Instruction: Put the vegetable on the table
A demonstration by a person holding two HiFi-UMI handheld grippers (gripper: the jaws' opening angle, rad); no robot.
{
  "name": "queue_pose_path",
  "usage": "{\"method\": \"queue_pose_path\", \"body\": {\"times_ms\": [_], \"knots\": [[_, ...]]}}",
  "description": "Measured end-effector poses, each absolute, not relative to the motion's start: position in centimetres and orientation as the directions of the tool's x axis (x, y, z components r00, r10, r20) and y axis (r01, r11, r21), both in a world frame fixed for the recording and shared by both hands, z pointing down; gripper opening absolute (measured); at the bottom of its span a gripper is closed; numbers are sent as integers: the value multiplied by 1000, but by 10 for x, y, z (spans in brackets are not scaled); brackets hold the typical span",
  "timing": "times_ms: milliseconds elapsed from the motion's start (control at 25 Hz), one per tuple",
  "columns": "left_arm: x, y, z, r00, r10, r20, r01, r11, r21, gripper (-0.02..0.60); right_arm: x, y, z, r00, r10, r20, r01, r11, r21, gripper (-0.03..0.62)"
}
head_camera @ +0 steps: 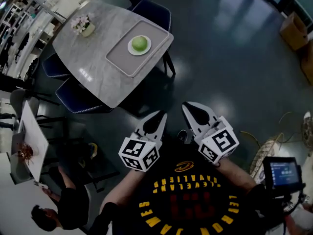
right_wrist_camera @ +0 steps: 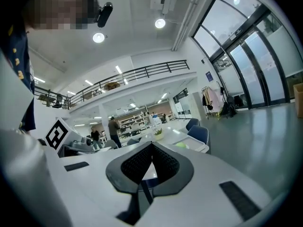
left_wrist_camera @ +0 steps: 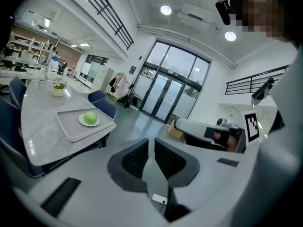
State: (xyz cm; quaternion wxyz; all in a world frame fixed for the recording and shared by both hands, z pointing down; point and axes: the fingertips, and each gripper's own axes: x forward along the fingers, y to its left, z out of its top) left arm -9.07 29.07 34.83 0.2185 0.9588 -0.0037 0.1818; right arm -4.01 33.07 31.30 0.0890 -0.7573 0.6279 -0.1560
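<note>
Risk begins with distance: both hand-held grippers are well apart from the task's thing. The vegetable point(head_camera: 140, 43), round and green, sits on a small white plate point(head_camera: 130, 48). The plate is inside a grey tray point(head_camera: 117, 58), near the right corner of the marble bench point(head_camera: 88, 48), in the upper left of the head view.

The left hand-held gripper point(head_camera: 162, 113) and the right hand-held gripper point(head_camera: 186, 105) are at the lower centre, close to the person's chest. Each has its jaws drawn together and holds nothing.

My guess is that closed jaws are the first hazard. If they reach the vegetable unopened, they would knock it instead of taking it. Being round, it could roll off the plate, or squirt out of a pinch set off centre. The light plate might skid in the tray. The tray lies close to the bench edge, so a hard push could tip it off. A dark chair point(head_camera: 155, 11) at that corner may crowd the approach.
</note>
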Motion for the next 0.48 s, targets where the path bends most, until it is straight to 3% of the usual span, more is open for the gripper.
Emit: {"method": "queue_pose_path", "body": {"times_ms": [480], "knots": [[-24, 245, 373, 938, 87, 335, -85, -880, 466, 43, 24, 286, 337, 154, -974, 165, -921, -202, -334, 6]]}}
